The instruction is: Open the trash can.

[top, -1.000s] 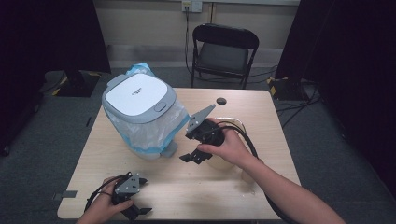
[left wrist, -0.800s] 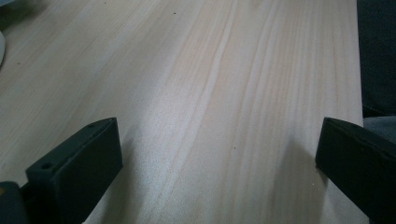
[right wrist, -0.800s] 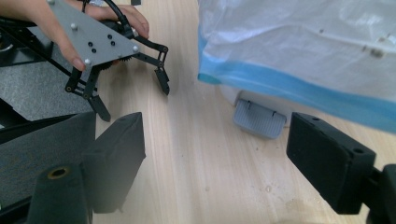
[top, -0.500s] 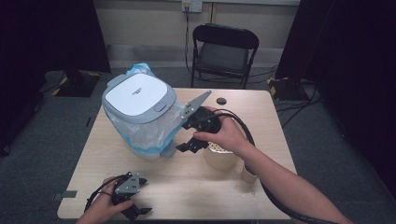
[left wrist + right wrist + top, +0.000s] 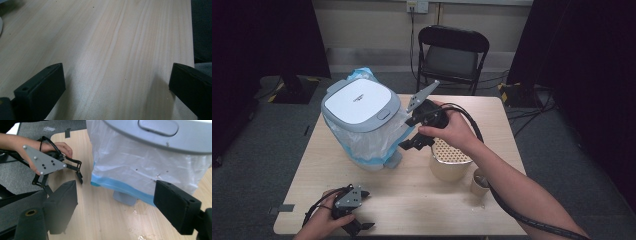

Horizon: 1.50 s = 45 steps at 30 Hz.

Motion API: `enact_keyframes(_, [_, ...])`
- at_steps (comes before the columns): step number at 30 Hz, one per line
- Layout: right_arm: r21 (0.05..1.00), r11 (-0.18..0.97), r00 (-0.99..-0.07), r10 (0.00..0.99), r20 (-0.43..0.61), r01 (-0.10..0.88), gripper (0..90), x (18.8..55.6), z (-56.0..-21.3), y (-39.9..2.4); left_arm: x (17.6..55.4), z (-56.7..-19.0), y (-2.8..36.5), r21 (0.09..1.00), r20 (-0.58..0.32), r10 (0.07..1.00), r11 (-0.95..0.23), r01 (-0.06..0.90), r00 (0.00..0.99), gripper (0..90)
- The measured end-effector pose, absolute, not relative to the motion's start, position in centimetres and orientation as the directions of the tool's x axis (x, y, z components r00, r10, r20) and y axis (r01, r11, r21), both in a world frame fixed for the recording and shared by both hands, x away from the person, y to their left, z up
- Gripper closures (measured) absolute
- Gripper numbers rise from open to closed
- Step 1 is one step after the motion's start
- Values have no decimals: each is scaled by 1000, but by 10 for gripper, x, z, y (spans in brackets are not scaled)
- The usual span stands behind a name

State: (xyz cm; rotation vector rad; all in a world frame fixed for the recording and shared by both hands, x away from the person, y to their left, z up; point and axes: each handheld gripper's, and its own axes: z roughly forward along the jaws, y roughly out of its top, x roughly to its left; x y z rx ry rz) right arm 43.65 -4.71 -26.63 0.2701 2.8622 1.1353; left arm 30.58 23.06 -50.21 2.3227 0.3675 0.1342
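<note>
The right tongs [image 5: 408,144] hung above the middle of the desk [image 5: 412,200], jaws apart with nothing between them, aimed at the side of the bin [image 5: 362,125] that stood toward the far left corner. That pose probably suited a reach for the bag [image 5: 140,167] — a clear liner with a blue band, pinched under the bin's grey lid [image 5: 358,104] and draped down its side. In the right gripper view the jaws framed the liner and a small grey foot pedal [image 5: 125,197] at the bin's base, close by but not touching either.

The left tongs [image 5: 357,226] rested at the near left edge of the desk, jaws wide apart over bare wood, seemingly parked out of the way until wanted.

A cream pot [image 5: 449,165] with a perforated top sat just right of the middle, partly covered by the right hand [image 5: 452,131], with a small cup [image 5: 479,182] beside it toward the near right. What the cup held could not be made out. The bin's inside was shut off by the lid, and its far side — where blue plastic bunched up — was hidden. A few wet spots [image 5: 137,235] marked the wood near the pedal; their source was unclear.
</note>
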Motion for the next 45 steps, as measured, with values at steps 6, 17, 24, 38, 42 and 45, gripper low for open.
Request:
enact_keyframes(6, [695,703,-981,191,17,149,189,443,-259,-45,306,-502,231,713,-15,303,-665,222,953,0])
enact_keyframes(17, [704,698,-983,184,-2,130,189,453,-244,-32,306,-502,231,713,-15,303,-664,223,953,0])
enact_keyframes(24, [703,700,-984,176,-3,123,189,456,-247,-20,306,-502,231,713,-14,302,-665,222,953,0])
enact_keyframes(38, [710,694,-987,160,4,115,189,462,-249,3,306,-502,231,711,-13,303,-667,222,953,0])
enact_keyframes(42, [715,689,-987,161,9,119,183,464,-250,8,306,-502,231,710,-10,304,-669,221,953,0])
enact_keyframes(45, [722,684,-988,155,0,107,182,465,-250,10,306,-502,231,711,-13,302,-667,222,953,0])
